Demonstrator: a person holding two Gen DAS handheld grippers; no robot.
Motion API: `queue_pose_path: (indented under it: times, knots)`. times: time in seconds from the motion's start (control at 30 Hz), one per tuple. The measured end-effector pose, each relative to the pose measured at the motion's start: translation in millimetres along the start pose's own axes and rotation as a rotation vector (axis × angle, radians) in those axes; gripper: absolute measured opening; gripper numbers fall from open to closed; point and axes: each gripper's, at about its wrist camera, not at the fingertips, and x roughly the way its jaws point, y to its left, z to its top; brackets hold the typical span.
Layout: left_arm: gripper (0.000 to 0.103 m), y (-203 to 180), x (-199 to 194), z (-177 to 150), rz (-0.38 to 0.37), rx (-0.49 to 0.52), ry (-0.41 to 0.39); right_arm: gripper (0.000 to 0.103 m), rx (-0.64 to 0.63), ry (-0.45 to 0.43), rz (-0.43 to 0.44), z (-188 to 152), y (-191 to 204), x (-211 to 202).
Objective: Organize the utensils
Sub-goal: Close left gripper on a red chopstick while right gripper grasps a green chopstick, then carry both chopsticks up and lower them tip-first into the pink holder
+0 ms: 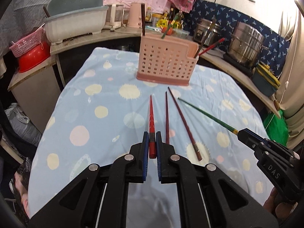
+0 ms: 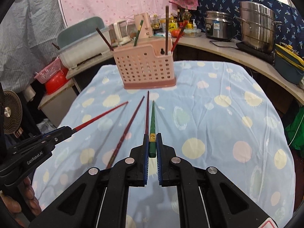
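Note:
A pink perforated utensil holder (image 1: pixel 165 62) (image 2: pixel 145 67) stands at the far side of the table with several chopsticks upright in it. My left gripper (image 1: pixel 152 138) is shut on the thick end of a red chopstick (image 1: pixel 151 114) (image 2: pixel 100 116), held above the cloth and pointing at the holder. My right gripper (image 2: pixel 152 138) (image 1: pixel 239 133) is shut on a green chopstick (image 2: pixel 152 117) (image 1: pixel 205 115), likewise raised. Two dark maroon chopsticks (image 1: pixel 167 117) (image 1: pixel 183 121) (image 2: pixel 131 123) (image 2: pixel 147 112) lie on the cloth between the two held ones.
A light blue cloth with pale dots (image 1: pixel 95 114) (image 2: pixel 218 114) covers the table. A counter behind holds a white-and-teal dish tub (image 1: pixel 76 19), a rice cooker (image 2: pixel 218 25), a steel pot (image 2: pixel 256 24) and bottles. A pink basket over a red bowl (image 1: pixel 31 51) sits left.

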Motion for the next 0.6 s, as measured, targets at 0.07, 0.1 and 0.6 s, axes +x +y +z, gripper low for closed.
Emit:
queue_pose_path:
  times: [0.07,0.1,0.6]
  knots:
    - [0.007,-1,-8,8,-0.006,-0.001,-0.024,0.007,0.003,-0.02,0.006,9,0,-8]
    - [0.007,-1,-11,12,-0.008,-0.002,-0.032,0.007,0.006,-0.031,0.009,13,0,-11]
    - [0.007,-13,-50,83,-0.027,0.022,-0.166,0.007,0.019,-0.169,0.027,75,-3,-45]
